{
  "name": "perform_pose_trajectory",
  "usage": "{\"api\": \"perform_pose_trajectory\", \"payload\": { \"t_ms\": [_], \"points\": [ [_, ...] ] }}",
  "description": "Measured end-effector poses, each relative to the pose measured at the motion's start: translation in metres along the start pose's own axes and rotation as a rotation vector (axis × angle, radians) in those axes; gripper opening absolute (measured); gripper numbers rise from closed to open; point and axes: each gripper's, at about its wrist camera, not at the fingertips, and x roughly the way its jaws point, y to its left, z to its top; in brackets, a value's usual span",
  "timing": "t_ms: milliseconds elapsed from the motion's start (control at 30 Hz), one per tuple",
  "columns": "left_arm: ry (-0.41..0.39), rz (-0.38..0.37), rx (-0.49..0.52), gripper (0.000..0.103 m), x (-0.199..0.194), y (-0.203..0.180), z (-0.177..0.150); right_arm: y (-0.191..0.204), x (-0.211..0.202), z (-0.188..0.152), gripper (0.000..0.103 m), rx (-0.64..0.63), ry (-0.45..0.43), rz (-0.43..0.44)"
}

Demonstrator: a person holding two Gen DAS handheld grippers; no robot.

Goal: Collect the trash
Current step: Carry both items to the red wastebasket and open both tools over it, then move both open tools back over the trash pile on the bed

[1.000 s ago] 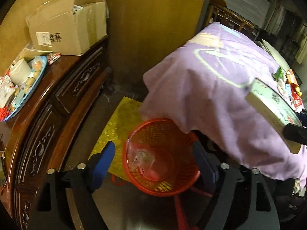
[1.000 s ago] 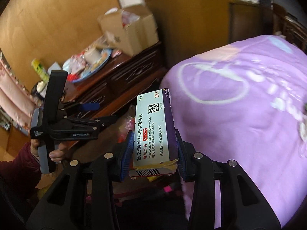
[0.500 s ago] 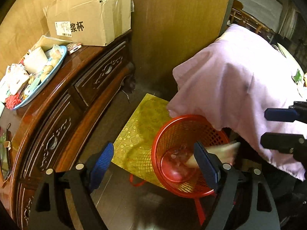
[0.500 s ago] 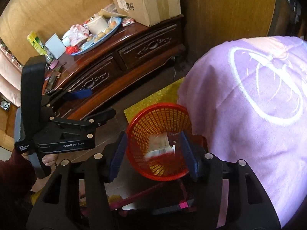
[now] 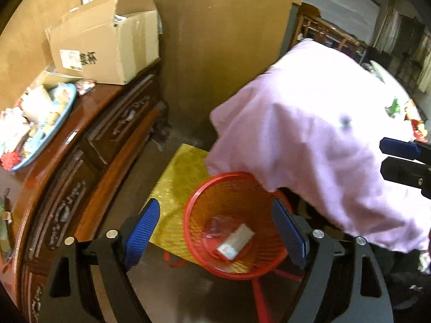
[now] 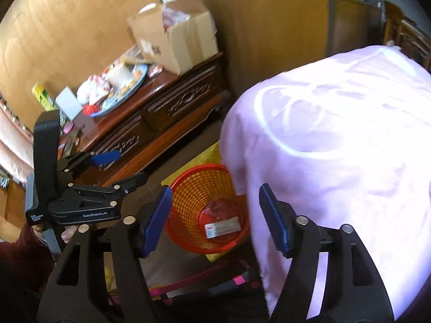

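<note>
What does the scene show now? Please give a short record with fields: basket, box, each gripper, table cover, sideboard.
basket: red mesh basket on the floor, partly under the cloth's edge
box: flat medicine box lying on the basket's bottom, label up
right gripper: jaws have just been opening, nothing between them, above the basket
left gripper: open, empty, also over the basket
table cover: purple cloth hanging down over the table
sideboard: dark wooden sideboard carrying a cardboard box and a blue tray of items
</note>
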Motion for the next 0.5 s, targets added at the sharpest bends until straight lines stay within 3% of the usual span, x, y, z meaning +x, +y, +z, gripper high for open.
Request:
{"api": "perform_pose_trajectory", "payload": {
  "t_ms": [333, 500],
  "points": [
    [-0.112, 0.005, 0.109, 0.083, -0.027, -0.075, 0.02, -0.058, -0.069, -0.026, 0.077, 0.109, -0.15, -0.087],
    [-0.134, -0.032, 0.147, 0.083, -0.026, -0.121, 0.034, -0.102, -0.096, -0.04, 0.081, 0.187, -0.22, -0.148]
  ]
}}
